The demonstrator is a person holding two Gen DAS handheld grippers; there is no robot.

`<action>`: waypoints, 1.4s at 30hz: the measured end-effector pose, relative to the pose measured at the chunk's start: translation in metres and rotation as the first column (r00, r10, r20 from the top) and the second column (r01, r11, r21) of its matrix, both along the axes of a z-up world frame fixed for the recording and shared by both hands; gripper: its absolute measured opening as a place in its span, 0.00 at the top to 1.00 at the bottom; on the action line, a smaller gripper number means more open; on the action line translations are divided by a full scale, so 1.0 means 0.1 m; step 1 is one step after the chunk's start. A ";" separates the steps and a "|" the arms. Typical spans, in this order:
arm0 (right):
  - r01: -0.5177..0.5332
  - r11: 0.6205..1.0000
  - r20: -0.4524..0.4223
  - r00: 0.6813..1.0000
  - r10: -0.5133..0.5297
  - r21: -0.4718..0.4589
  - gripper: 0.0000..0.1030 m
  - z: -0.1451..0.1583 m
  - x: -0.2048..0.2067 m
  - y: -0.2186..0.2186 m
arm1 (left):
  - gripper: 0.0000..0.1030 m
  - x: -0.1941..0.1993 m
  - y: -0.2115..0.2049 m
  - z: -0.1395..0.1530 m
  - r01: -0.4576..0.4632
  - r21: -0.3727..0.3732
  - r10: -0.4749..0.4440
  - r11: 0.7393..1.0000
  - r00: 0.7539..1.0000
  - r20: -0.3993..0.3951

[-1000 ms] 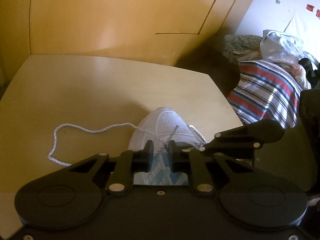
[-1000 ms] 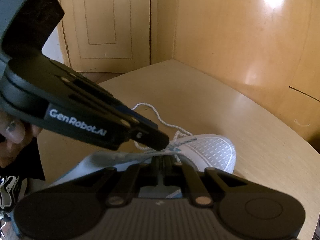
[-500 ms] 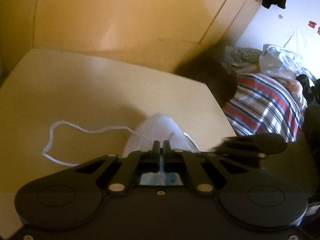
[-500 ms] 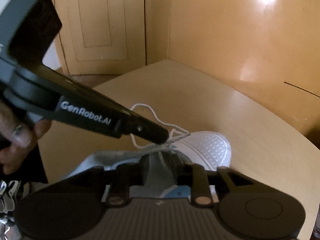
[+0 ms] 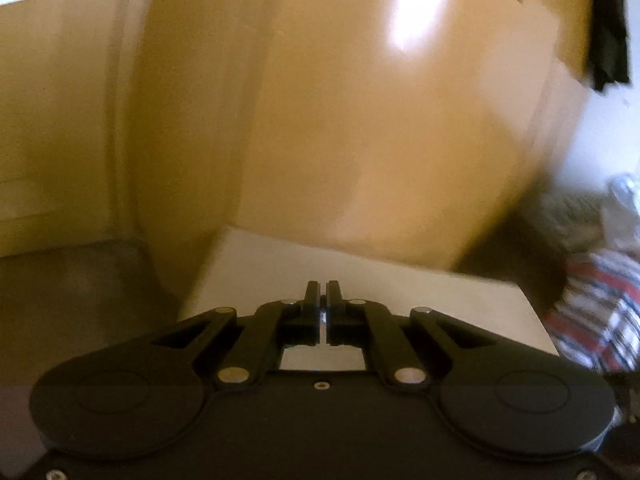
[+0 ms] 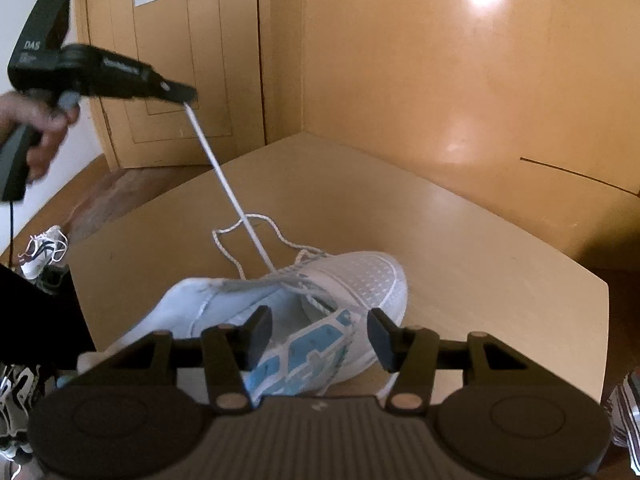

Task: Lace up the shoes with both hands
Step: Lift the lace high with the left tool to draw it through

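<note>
We note the white shoe [image 6: 320,304] lying on the surface [image 6: 460,240]. Left gripper [image 6: 188,94] is pinching the lace [image 6: 228,184], drawn taut up from the eyelets. Right gripper [image 6: 318,330], just been opening, stands spread over the shoe, nothing between its pads. Lace: thin, limp; we judge it best gripped near its tip. Shoe looks light and may shift.
</note>
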State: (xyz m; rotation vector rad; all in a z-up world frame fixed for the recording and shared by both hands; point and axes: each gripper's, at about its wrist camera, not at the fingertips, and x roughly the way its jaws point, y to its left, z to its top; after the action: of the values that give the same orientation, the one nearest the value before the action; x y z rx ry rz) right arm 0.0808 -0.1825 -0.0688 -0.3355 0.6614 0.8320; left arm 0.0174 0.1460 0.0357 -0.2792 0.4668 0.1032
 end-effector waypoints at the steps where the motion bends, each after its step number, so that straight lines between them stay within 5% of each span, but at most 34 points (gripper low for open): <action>1: 0.001 1.000 0.001 1.000 -0.001 0.000 0.47 -0.01 0.00 0.01 | 1.00 -0.04 0.11 0.03 -0.027 0.004 0.027 1.000 1.000 0.010; 12: 0.001 1.000 -0.008 1.000 -0.001 -0.009 0.45 0.05 -0.15 -0.06 | 1.00 -0.64 1.25 0.21 -0.307 -0.004 0.307 0.952 0.949 0.070; 23: 0.016 1.000 -0.014 1.000 -0.016 -0.014 0.45 0.08 -0.19 -0.13 | 1.00 -0.97 1.73 0.24 -0.481 0.003 0.479 0.877 0.874 0.085; 26: 0.023 1.000 -0.032 0.999 -0.023 -0.001 0.45 0.08 -0.17 -0.15 | 1.00 -0.84 1.66 0.15 -0.397 -0.010 0.397 0.918 0.917 0.037; 29: 0.025 1.000 -0.048 0.999 -0.024 0.016 0.47 0.10 -0.16 -0.14 | 1.00 -0.61 1.15 0.08 -0.203 0.030 0.204 0.979 0.978 -0.034; 32: 0.047 0.996 -0.084 0.996 -0.041 0.080 0.49 0.16 -0.11 -0.14 | 1.00 -0.33 0.60 -0.08 0.002 0.050 0.004 0.999 0.993 -0.115; 35: 0.074 0.992 -0.079 0.995 -0.066 0.107 0.49 0.21 -0.07 -0.15 | 1.00 -0.10 -0.09 -0.33 0.217 0.069 -0.198 0.974 0.956 -0.215; 37: 0.098 0.989 -0.082 0.993 -0.089 0.111 0.49 0.22 -0.05 -0.16 | 1.00 -0.01 -0.54 -0.52 0.338 0.081 -0.303 0.938 0.909 -0.286; 40: 0.119 0.987 -0.088 0.990 -0.109 0.112 0.50 0.22 -0.02 -0.19 | 1.00 0.09 -0.95 -0.76 0.465 0.078 -0.405 0.882 0.831 -0.381; 42: 0.129 0.986 -0.093 0.988 -0.119 0.110 0.50 0.20 -0.01 -0.21 | 1.00 0.17 -1.08 -0.75 0.485 0.088 -0.419 0.870 0.822 -0.387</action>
State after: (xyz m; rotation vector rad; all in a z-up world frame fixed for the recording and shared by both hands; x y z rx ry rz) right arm 0.0801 -0.2037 -0.0486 -0.1527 0.7039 0.7645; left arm 0.0341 0.0385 -0.0391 0.0439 0.8715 -0.2785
